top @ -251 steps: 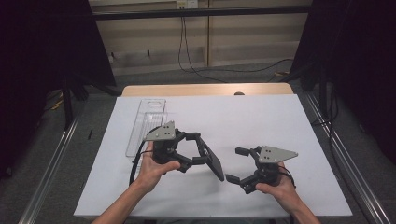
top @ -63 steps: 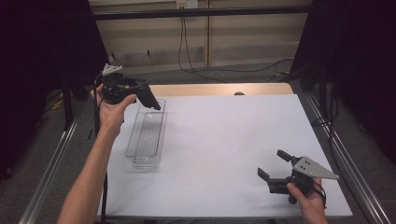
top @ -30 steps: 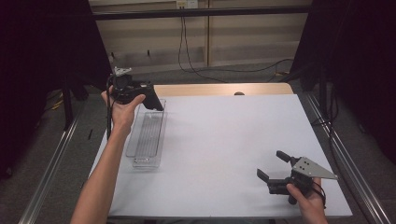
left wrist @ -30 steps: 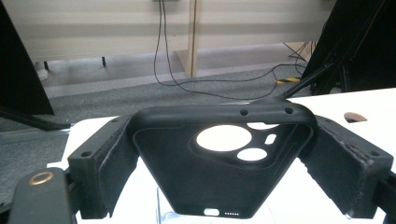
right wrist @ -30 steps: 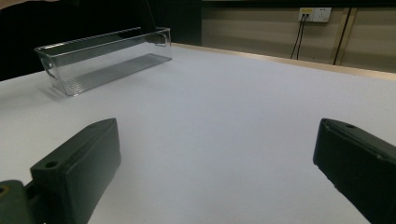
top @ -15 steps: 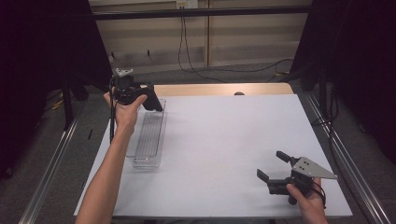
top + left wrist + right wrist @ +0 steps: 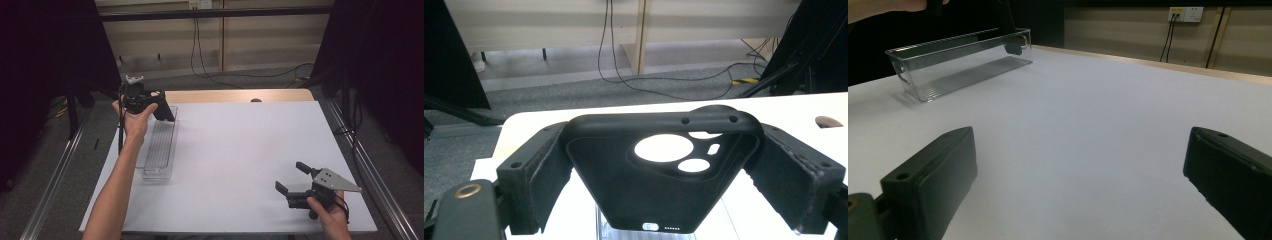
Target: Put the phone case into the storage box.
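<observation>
My left gripper (image 7: 659, 190) pinches a black phone case (image 7: 659, 170) above the clear bin's (image 7: 159, 150) far end; my right gripper (image 7: 292, 179) rests spread wide on the white table (image 7: 240, 150)

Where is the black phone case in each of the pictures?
High view: the black phone case is at upper left, clamped in the left gripper over the far end of the clear tray.
Left gripper view: the case sits in the middle, between the two jaws.
Right gripper view: its dark lower tip hangs at the tray's far end.
Shared landmark: the clear tray.
</observation>
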